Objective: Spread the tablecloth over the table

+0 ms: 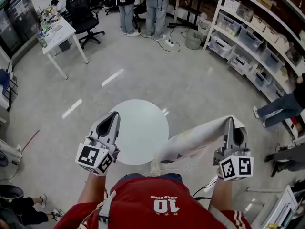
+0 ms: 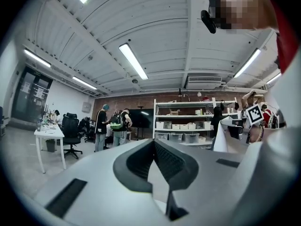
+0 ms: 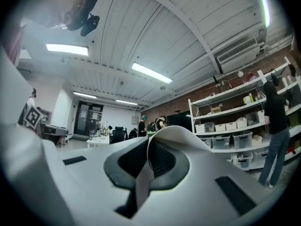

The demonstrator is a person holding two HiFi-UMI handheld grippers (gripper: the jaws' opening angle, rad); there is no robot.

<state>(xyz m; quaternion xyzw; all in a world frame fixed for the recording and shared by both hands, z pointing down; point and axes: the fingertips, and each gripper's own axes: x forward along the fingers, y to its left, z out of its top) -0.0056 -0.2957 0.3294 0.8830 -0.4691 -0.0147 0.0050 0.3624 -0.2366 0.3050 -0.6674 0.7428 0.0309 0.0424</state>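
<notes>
Plainly, the right gripper (image 3: pixel 149 147) has its fingers pressed together on a fold of the tablecloth (image 3: pixel 175 136); the cloth humps over the tips and a pale strip of it hangs between the dark pads. The left gripper (image 2: pixel 153 142) has its fingertips closed on each other, with no cloth seen between them.

In the head view the tablecloth (image 1: pixel 190 140) is a bunched, half-rolled length; it runs from the right gripper's tips down toward five o'clock of the table (image 1: pixel 143 128), and its lower end lies just beside the rim, touching or not I cannot tell. The round white top is bare; the left gripper hangs over its seven o'clock edge, and the right one is off the table at about four o'clock.

I judge the spreading hardly begun, with the cloth gathered and carried at one end only. The next move likely calls for the left gripper to open and take a free edge, then for both to draw apart and lay the cloth across toward twelve o'clock.
</notes>
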